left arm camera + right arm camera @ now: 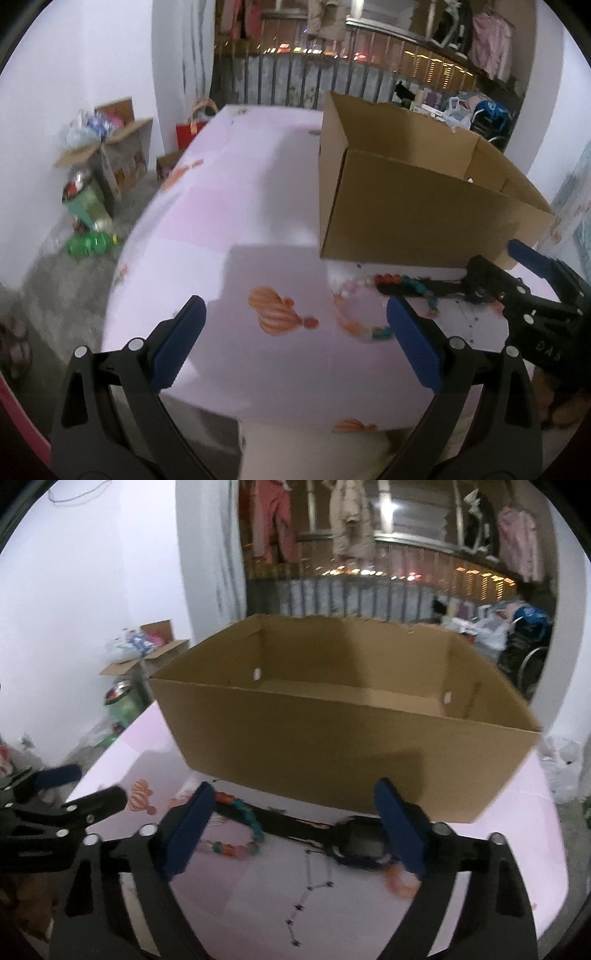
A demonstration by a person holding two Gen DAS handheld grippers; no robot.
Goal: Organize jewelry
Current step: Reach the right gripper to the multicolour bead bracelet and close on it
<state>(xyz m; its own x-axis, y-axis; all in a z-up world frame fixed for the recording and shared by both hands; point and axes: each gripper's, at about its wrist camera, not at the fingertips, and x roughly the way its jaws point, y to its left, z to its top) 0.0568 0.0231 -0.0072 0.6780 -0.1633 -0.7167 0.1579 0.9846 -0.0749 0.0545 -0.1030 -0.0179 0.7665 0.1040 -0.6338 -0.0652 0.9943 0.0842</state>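
**Both hand-held grippers spread over the jewelry by the cardboard box**

My right hand-held gripper (295, 823) is spread and pinches nothing; below it, just in front of the cardboard box (343, 734), lie the black watch (360, 843), bead bracelet (243, 814) and thin chain (308, 893) on the desk (498, 823). My left hand-held gripper (295, 332) is spread too, empty.

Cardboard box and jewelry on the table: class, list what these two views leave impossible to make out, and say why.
- Cardboard box floor, right wrist view: its near wall hides most of it; contents unknown.
- Watch face, right wrist view: dark and blurred, partly behind the right gripper finger.
- Bead strands, left wrist view: smeared by blur; count unclear.
- Thin chain, right wrist view: too fine to identify.
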